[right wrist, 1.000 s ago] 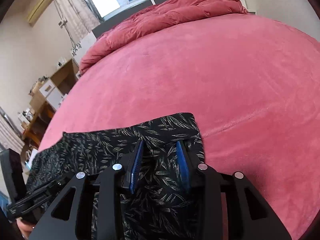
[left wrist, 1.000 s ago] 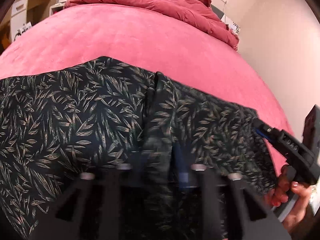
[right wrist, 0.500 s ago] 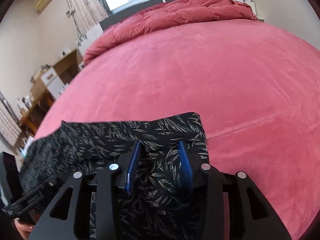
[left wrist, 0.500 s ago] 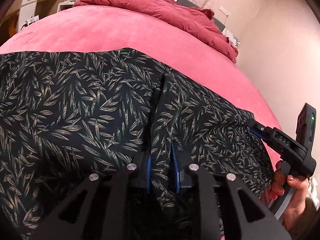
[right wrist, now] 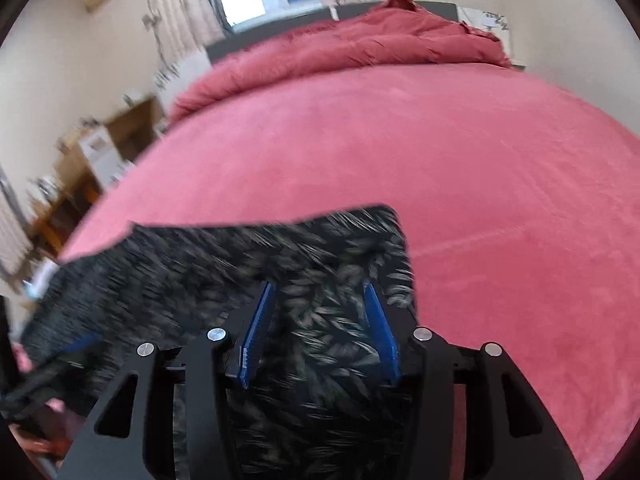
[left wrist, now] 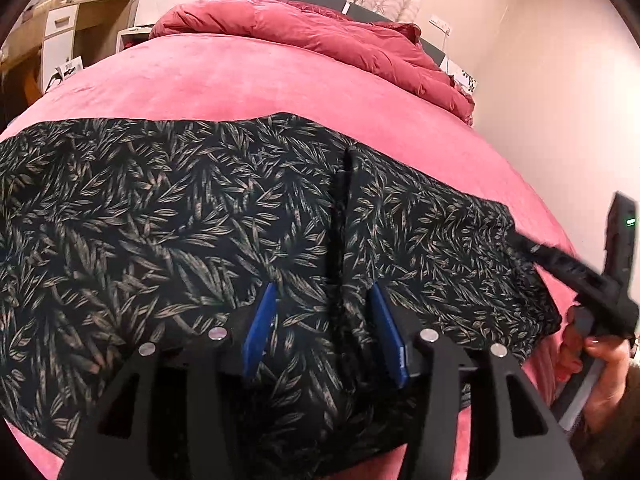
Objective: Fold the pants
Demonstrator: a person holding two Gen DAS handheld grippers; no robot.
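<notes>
Our left gripper (left wrist: 324,328) and right gripper (right wrist: 320,328) are opening over the pants (left wrist: 168,216), gripping nothing; they lie flat on the bed (left wrist: 240,84), long axis left-right.

Both tongs, left (left wrist: 322,304) and right (right wrist: 318,304), opening off flattened pants (left wrist: 160,220).

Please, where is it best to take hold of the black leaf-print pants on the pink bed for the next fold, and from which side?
Probably the pants at their near hem, one claw per corner, coming in low from the near side: they lie flat, so only edges offer a pinch.
</notes>
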